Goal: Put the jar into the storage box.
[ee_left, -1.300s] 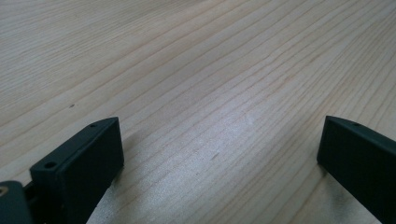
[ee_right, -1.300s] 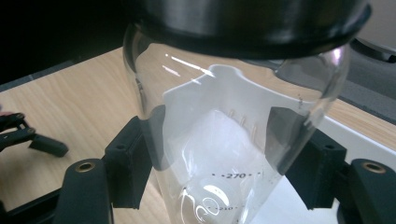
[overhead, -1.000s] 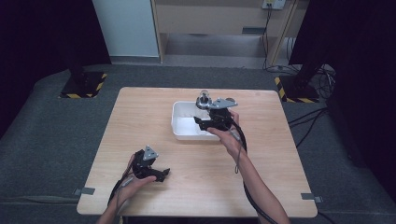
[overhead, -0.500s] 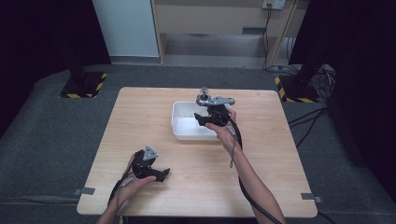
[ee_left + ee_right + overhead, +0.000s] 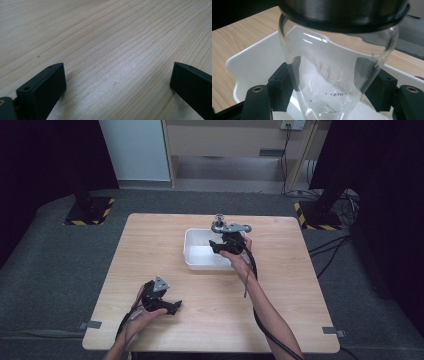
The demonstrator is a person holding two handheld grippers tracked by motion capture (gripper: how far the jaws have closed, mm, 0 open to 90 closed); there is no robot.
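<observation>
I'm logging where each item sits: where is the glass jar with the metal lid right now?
The glass jar is clamped in the right gripper over the white tray, at the far middle of the table in the high view.

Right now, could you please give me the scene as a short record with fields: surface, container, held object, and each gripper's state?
surface: wooden table
container: white tub on the table's far half
held object: clear glass bottle with a dark metal-looking top, printed scale marks, over the tub
right gripper: shut on the bottle, one jaw each side
left gripper: open, low over bare wood near the front edge
</observation>
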